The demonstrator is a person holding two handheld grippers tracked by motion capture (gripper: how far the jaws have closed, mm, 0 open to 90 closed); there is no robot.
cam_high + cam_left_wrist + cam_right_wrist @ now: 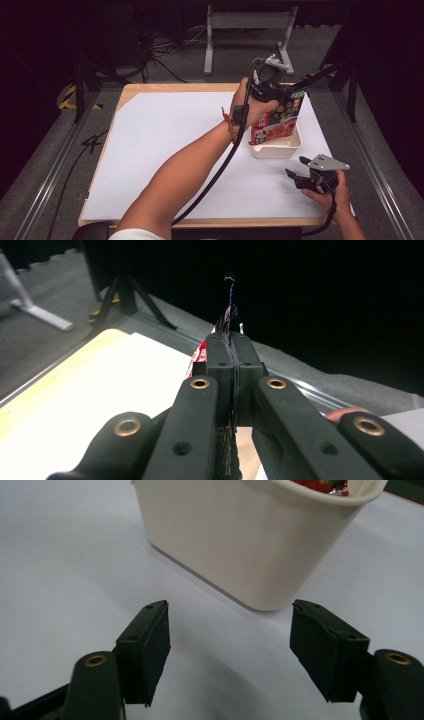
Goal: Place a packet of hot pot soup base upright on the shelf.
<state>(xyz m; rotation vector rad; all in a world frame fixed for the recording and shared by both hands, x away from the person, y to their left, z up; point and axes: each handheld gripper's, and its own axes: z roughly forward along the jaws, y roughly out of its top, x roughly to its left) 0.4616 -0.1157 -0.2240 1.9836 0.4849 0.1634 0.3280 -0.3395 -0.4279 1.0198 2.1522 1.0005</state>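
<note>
A red printed snack bag (279,119) stands upright in a cream plastic tub (278,148) at the table's right side. My left gripper (288,92) is shut on the bag's top edge; in the left gripper view the jaws (231,347) press flat together with the thin bag edge (228,315) sticking up between them. My right gripper (296,167) rests low on the white sheet just in front of the tub, open. In the right gripper view its pads (148,645) stand wide apart with nothing between them, facing the tub's wall (240,540). A bit of red bag (320,485) shows above the rim.
A white sheet (165,145) covers the wooden table (150,87). Grey metal rails (55,160) run along both sides. A metal stand (245,21) and cables sit on the floor behind. My left forearm (185,170) crosses the sheet diagonally, with a black cable trailing beside it.
</note>
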